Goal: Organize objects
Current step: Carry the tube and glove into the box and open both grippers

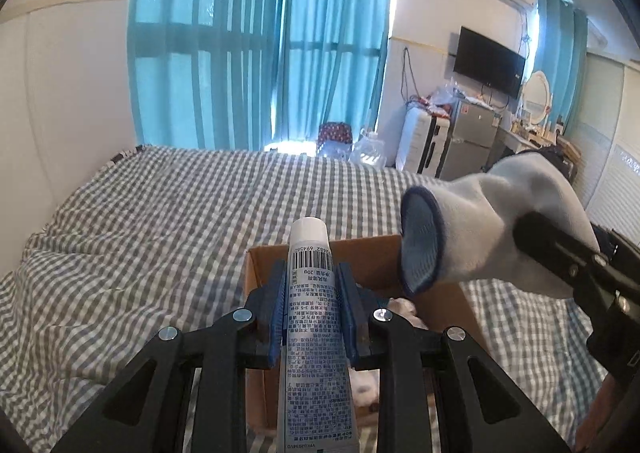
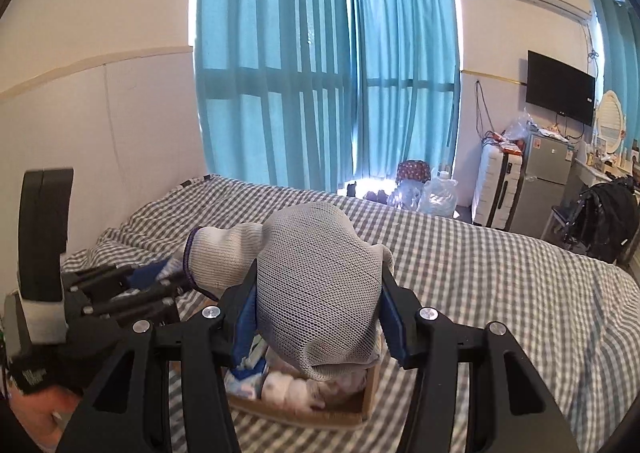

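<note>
Gingham bed (image 1: 160, 213): cardboard box (image 1: 360, 253) lies directly below both grippers; left gripper (image 1: 311, 305) clamps the tube (image 1: 310, 293) lengthwise, right gripper (image 2: 316, 301) clamps the sock (image 2: 316, 273).

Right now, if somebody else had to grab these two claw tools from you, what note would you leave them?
Left gripper: shut on a white tube, held above the cardboard box.
Right gripper: shut on a grey sock, also over the box.
The box sits on the checked bed and already holds some soft, pale items.
Left to do: lower both things into the box and let go. No other loose items show on the bed.
</note>
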